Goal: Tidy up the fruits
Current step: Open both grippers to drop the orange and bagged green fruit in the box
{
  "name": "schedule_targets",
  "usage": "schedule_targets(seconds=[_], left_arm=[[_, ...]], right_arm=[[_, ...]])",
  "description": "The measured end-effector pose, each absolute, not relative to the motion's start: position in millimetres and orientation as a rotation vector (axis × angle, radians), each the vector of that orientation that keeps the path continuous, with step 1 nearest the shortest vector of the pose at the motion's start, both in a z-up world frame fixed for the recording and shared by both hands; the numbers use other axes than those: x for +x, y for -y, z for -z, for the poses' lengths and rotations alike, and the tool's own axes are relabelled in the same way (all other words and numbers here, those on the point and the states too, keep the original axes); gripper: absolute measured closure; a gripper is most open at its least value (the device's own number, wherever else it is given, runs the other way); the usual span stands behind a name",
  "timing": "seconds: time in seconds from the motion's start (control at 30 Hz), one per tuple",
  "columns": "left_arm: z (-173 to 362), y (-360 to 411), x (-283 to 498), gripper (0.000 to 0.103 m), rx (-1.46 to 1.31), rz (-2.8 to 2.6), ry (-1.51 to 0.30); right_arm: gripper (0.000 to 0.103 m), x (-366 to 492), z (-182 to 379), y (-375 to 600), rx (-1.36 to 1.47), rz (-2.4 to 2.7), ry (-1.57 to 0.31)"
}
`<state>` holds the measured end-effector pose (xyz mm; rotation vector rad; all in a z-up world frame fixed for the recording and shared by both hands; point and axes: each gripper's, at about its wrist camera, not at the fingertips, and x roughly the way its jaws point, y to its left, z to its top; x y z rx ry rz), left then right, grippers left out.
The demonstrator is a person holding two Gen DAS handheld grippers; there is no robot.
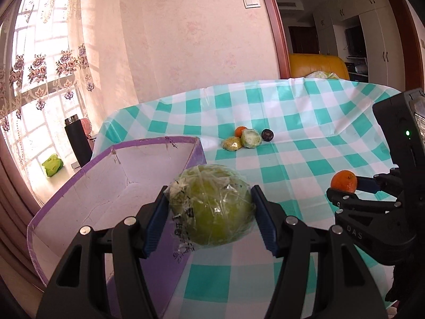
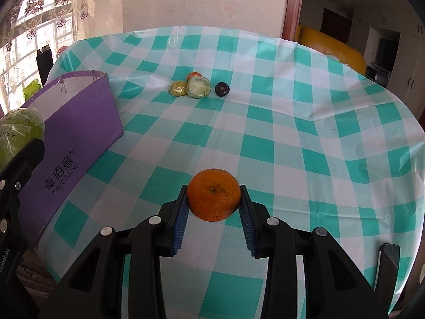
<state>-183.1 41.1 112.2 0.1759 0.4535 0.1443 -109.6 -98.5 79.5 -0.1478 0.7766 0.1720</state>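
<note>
My left gripper (image 1: 209, 204) is shut on a large green fruit wrapped in plastic film (image 1: 211, 207), held above the near right corner of the open purple box (image 1: 79, 175). In the right wrist view the same green fruit (image 2: 20, 130) shows at the left edge beside the purple box (image 2: 79, 133). My right gripper (image 2: 213, 195) is shut on an orange (image 2: 213, 194), lifted over the checked tablecloth. From the left wrist view, the right gripper (image 1: 345, 186) with its orange (image 1: 343, 181) hangs at the right. The box's white inside looks bare.
At the far side of the teal-and-white checked table (image 2: 292, 133) lies a small cluster: an orange fruit (image 2: 194, 75), a yellow-green wrapped fruit (image 2: 178, 88), a pale wrapped fruit (image 2: 198, 87) and a dark round fruit (image 2: 222, 89). A dark phone-like object (image 2: 389, 265) lies near the right edge.
</note>
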Motion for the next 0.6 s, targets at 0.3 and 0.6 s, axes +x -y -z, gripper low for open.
schedule_targets(seconds=[0.3, 0.6], left_arm=[[-143, -93, -202, 0.042, 0.136, -0.217, -0.466], [-151, -156, -208, 0.042, 0.087, -0.343, -0.489]], right_arm=[[0.066, -123, -110, 52, -0.228, -0.261, -0.726], [0.066, -130, -145, -10, -0.291, -0.400, -0.642]])
